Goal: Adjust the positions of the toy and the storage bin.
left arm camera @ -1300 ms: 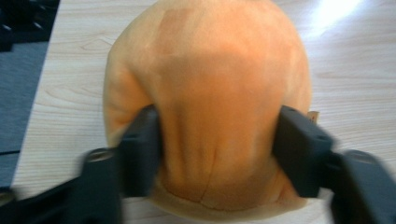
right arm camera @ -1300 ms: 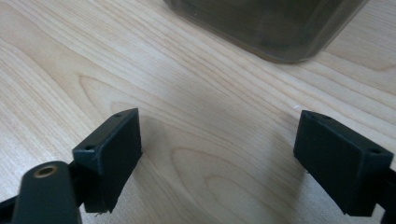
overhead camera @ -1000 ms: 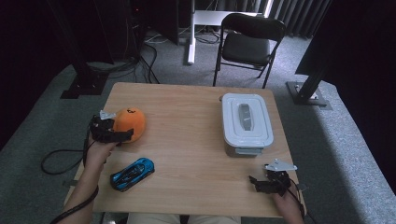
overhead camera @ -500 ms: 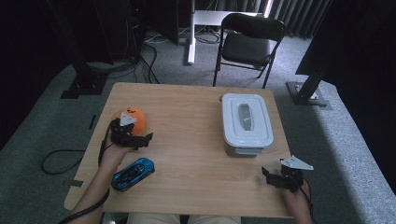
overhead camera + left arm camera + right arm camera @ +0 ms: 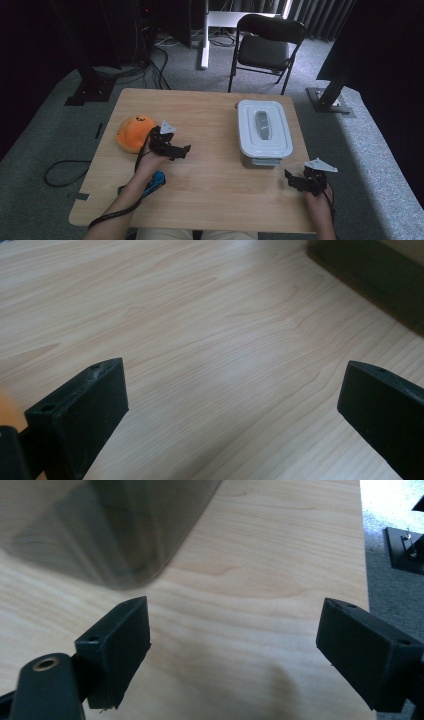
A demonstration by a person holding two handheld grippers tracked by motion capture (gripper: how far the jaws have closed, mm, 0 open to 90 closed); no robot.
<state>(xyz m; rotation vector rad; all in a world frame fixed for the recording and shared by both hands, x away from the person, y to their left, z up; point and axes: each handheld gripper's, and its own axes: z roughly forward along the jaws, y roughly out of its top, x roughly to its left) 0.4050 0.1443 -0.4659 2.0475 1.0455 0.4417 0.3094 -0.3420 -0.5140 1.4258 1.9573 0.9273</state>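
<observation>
Your left gripper (image 5: 184,150) hovered over the bare wood of the table (image 5: 210,105), its jaws spread wide with nothing between them, just right of the orange plush toy (image 5: 133,132). Your forearm partly covered the blue toy car (image 5: 154,179) near the front edge. Your right gripper (image 5: 291,180) sat near the table's front right corner, jaws also wide apart and empty, close to the front corner of the lidded white box (image 5: 263,132)
</observation>
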